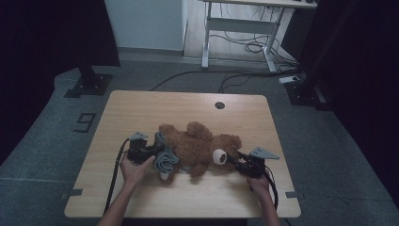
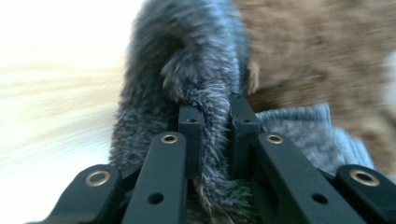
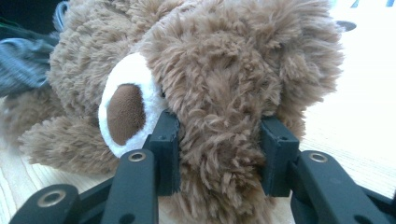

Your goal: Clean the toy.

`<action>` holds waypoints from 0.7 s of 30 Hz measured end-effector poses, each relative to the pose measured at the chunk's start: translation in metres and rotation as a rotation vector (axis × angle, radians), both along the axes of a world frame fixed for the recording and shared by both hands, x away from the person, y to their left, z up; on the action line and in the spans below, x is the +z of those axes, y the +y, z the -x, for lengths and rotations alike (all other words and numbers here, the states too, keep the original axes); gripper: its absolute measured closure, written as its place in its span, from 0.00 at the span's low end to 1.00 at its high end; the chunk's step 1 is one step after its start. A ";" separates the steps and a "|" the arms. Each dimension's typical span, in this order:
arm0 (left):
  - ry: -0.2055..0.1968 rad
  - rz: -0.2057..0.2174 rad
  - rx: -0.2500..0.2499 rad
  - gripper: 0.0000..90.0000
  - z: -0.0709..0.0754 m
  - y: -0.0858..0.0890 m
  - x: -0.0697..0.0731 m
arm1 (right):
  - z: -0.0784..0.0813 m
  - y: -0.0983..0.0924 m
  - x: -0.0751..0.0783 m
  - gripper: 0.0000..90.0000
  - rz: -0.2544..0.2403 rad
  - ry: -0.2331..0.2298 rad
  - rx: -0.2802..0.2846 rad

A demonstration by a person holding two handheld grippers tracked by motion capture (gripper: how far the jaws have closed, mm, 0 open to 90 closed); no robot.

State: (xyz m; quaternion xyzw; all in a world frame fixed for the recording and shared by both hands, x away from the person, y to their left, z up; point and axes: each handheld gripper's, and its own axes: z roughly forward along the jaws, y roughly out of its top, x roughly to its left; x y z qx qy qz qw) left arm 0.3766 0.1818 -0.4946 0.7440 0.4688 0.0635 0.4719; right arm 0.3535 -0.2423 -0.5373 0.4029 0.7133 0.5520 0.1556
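A brown teddy bear (image 1: pixel 200 145) lies on its back across the middle of the wooden table (image 1: pixel 141 108), its head toward the right. A grey fuzzy garment (image 1: pixel 165 159) sits bunched around its lower body on the left. My left gripper (image 1: pixel 159 150) is shut on a fold of that grey garment (image 2: pixel 205 84), with the fur pinched between the black pads (image 2: pixel 191 135). My right gripper (image 1: pixel 235 161) is shut on the bear's head (image 3: pixel 224 93), one pad beside the white muzzle (image 3: pixel 122 109) and the other on the far cheek.
A round cable hole (image 1: pixel 219 105) sits near the table's far edge. Beyond the table stand a white desk frame (image 1: pixel 244 28) with loose cables on the floor and dark stand bases (image 1: pixel 89 84) at both sides. A person's forearms come in from the near edge.
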 end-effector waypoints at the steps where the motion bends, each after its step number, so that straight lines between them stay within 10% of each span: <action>1: -0.007 0.021 -0.012 0.87 0.001 -0.004 0.003 | 0.000 0.000 0.000 0.64 0.001 0.000 -0.001; 10: 0.006 0.010 -0.064 0.87 -0.004 -0.041 0.004 | 0.000 0.000 0.000 0.64 0.000 0.001 -0.004; 21: 0.132 -0.082 -0.005 0.88 -0.015 -0.013 -0.021 | 0.000 0.001 0.000 0.64 0.007 -0.006 0.004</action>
